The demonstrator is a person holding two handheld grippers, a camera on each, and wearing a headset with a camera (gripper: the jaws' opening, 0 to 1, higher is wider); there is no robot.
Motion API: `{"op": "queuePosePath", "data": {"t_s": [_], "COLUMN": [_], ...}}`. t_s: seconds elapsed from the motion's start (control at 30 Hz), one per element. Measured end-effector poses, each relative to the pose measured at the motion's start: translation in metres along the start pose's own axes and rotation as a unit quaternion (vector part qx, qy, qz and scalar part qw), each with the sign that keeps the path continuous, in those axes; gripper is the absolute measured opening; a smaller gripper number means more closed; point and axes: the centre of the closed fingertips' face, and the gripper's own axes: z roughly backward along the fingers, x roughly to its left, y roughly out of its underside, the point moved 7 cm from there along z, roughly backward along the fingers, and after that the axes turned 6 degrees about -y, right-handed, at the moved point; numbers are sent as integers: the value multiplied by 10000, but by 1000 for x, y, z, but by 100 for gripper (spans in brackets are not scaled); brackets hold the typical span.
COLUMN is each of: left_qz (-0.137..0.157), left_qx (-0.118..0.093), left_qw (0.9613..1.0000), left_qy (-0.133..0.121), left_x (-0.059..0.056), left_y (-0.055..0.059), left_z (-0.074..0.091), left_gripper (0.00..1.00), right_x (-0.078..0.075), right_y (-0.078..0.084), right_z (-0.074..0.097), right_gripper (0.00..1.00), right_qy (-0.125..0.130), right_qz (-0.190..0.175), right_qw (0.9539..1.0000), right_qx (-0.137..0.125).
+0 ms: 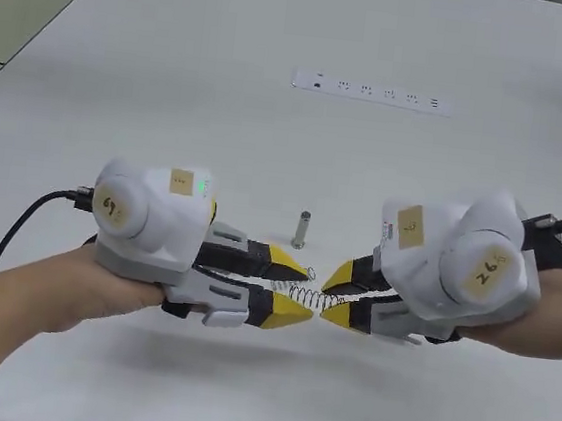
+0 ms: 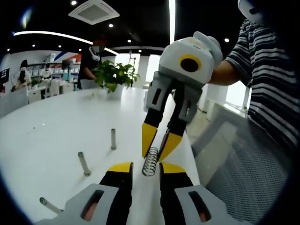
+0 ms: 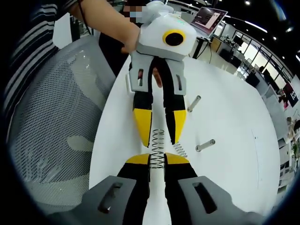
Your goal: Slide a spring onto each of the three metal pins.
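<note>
A small wire spring (image 1: 312, 297) hangs in the air between the two grippers, which point tip to tip. My right gripper (image 3: 158, 160) is shut on one end of the spring (image 3: 158, 146). My left gripper (image 2: 146, 168) has its jaws around the other end of the spring (image 2: 150, 161) with a little gap on either side. One metal pin (image 1: 302, 229) stands upright on the table just behind them. Three pins (image 2: 113, 139) (image 2: 83, 163) (image 2: 49, 205) stand bare on the table, two of them (image 3: 193, 103) (image 3: 205, 145) also in the right gripper view. A second coil (image 3: 181, 149) shows beside the left gripper's finger.
The white table (image 1: 173, 89) stretches far back, with a white power strip (image 1: 372, 90) lying across it. A cable (image 1: 29, 214) trails from the left gripper. A mesh chair (image 3: 61, 117) stands at the table's edge, and a potted plant (image 2: 112, 75) sits far off.
</note>
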Motion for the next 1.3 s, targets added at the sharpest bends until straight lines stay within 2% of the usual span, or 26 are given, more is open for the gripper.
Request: {"op": "queuePosePath", "data": {"t_s": [0.6, 0.87, 1.3], "left_qz": [-53, -85, -103], "left_qx": [-40, -129, -58], "left_qw": [9999, 9998, 9995], "left_qy": [139, 156, 303], "left_x": [-2, -2, -5], "left_y": [-1, -2, 0], "left_z": [-2, -1, -1], "left_gripper": [5, 4, 2], "right_x": [1, 1, 4], "right_y": [-2, -2, 0], "right_z": [5, 7, 3], "right_gripper": [7, 7, 8], "right_qy": [-41, -44, -42], "right_qz": [1, -28, -53], "right_qw": [10000, 9999, 9998], "right_qx": [-61, -124, -183]}}
